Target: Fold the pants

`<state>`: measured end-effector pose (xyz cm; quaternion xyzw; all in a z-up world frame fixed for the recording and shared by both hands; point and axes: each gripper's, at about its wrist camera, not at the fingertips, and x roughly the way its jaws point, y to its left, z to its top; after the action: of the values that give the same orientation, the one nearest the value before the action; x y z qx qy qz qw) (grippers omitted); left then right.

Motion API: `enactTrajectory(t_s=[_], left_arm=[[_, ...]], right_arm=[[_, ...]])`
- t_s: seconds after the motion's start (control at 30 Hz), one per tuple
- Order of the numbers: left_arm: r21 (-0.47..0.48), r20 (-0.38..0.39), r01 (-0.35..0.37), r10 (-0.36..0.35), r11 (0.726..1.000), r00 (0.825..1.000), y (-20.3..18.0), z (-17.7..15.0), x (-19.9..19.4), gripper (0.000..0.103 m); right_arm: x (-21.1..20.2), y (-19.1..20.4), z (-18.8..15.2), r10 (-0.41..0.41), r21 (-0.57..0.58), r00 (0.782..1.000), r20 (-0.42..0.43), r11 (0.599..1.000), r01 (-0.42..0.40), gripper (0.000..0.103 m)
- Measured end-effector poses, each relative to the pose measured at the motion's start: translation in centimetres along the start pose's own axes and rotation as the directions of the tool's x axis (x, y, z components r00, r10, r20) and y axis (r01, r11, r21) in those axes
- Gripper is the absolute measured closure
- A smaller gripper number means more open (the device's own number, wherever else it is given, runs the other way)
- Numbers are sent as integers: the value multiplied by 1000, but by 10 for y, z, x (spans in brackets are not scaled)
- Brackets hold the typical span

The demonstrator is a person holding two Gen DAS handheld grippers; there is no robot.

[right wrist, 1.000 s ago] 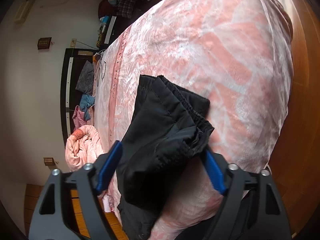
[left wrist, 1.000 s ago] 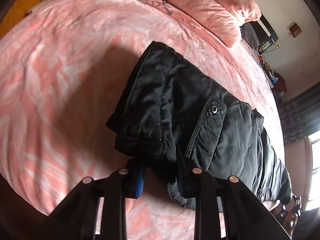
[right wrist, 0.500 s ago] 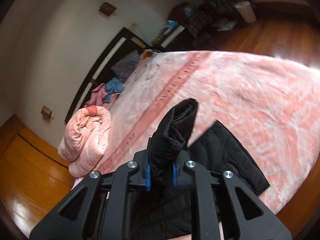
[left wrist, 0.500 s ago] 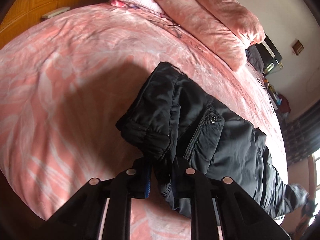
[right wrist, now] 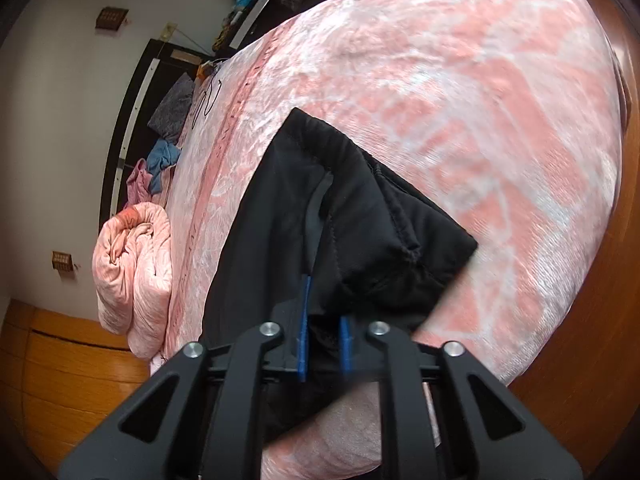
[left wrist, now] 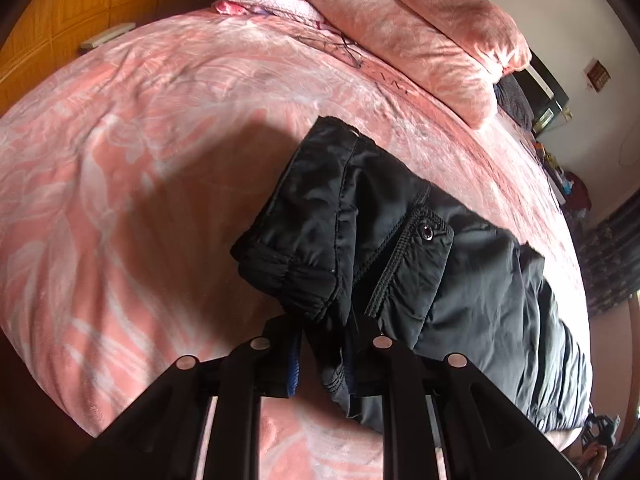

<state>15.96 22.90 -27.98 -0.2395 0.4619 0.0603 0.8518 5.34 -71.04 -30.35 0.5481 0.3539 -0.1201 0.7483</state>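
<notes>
Black padded pants (left wrist: 400,248) lie on the pink bed, waistband end near me, a snap pocket flap (left wrist: 426,234) on top. My left gripper (left wrist: 322,354) is shut on the near edge of the waist end, fabric bunched between the blue pads. In the right wrist view the pants (right wrist: 320,216) show their elastic cuff end, folded over the bed's edge. My right gripper (right wrist: 323,346) is shut on that black fabric, its blue pads (right wrist: 305,320) close together.
The pink floral blanket (left wrist: 140,140) covers the bed. Pink pillows (left wrist: 420,28) lie at the head; a rolled pink quilt (right wrist: 132,272) sits beside the bed end. A dark headboard shelf (right wrist: 168,112) holds clothes. Wooden floor (right wrist: 592,360) lies past the bed edge.
My right gripper closed on the cuff end, lifted it, then swung it back down over the bed edge. My left gripper kept its hold and drew back slightly.
</notes>
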Motion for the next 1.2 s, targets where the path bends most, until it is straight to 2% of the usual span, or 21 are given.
enactTrajectory(t_s=[0.1, 0.2, 0.3, 0.4, 0.5, 0.53, 0.63, 0.67, 0.7, 0.73, 0.77, 0.83, 0.9, 0.97, 1.03, 1.1, 1.13, 1.2], left_arm=[[-43, 16, -12, 13, 999, 1000, 1, -3, 2, 87], [-79, 7, -9, 9, 997, 1000, 6, -5, 6, 87], [-68, 8, -20, 21, 998, 1000, 6, -6, 6, 87], [-65, -1, -13, 13, 998, 1000, 5, -3, 5, 86], [-9, 9, -8, 8, 1000, 1000, -2, -1, -6, 83], [26, 20, -11, 11, 1000, 1000, -7, 0, -13, 82], [93, 25, -29, 27, 995, 999, -18, 1, -25, 81], [106, 36, -37, 33, 994, 999, -22, 1, -30, 79], [109, 62, -49, 42, 993, 997, -24, 0, -39, 77], [96, 92, -72, 63, 993, 994, -25, -2, -47, 70], [77, 125, -95, 85, 992, 988, -25, -4, -54, 58], [32, 199, -145, 136, 989, 970, -25, -8, -71, 43], [-5, 243, -147, 144, 989, 959, -26, -9, -82, 32], [28, 232, -112, 103, 993, 967, -34, -8, -80, 27], [103, 195, -88, 66, 991, 979, -49, -8, -68, 26], [184, 127, -64, 41, 981, 991, -65, -7, -47, 20], [205, 96, -67, 48, 976, 994, -68, -6, -35, 20], [207, 32, -87, 82, 974, 996, -68, -5, -10, 20]], right_arm=[[-4, 10, 7, 6, -26, 1000, 28, 1000, -5, 97], [3, -14, 7, -58, 29, 998, 10, 998, 58, 98], [5, -30, 0, -64, 47, 998, -15, 997, 64, 98], [-6, -37, -1, -29, 88, 999, -24, 996, 31, 93], [-30, -35, -2, -59, 104, 998, 19, 993, 57, 74], [-39, -35, -1, -73, 113, 996, 44, 991, 68, 63], [-52, -27, -3, -74, 87, 994, 85, 994, 67, 63], [-56, -21, -4, -88, 63, 991, 103, 995, 82, 69], [-59, -14, -7, -103, 33, 987, 120, 994, 100, 71], [-61, -7, -11, -111, 7, 984, 137, 994, 111, 72], [-64, -2, -16, -126, -18, 979, 161, 991, 131, 75], [-69, 9, -25, -183, -68, 956, 230, 977, 204, 76], [-67, 9, -29, -171, -81, 954, 245, 977, 196, 76], [-58, 12, -31, -155, -109, 959, 236, 977, 185, 76], [-43, 12, -29, -122, -124, 974, 190, 981, 147, 76], [-26, 7, -24, -118, -118, 983, 141, 984, 135, 76], [-19, 2, -19, -135, -98, 983, 125, 984, 147, 76], [-5, -16, -8, -149, -26, 986, 70, 988, 152, 87]])
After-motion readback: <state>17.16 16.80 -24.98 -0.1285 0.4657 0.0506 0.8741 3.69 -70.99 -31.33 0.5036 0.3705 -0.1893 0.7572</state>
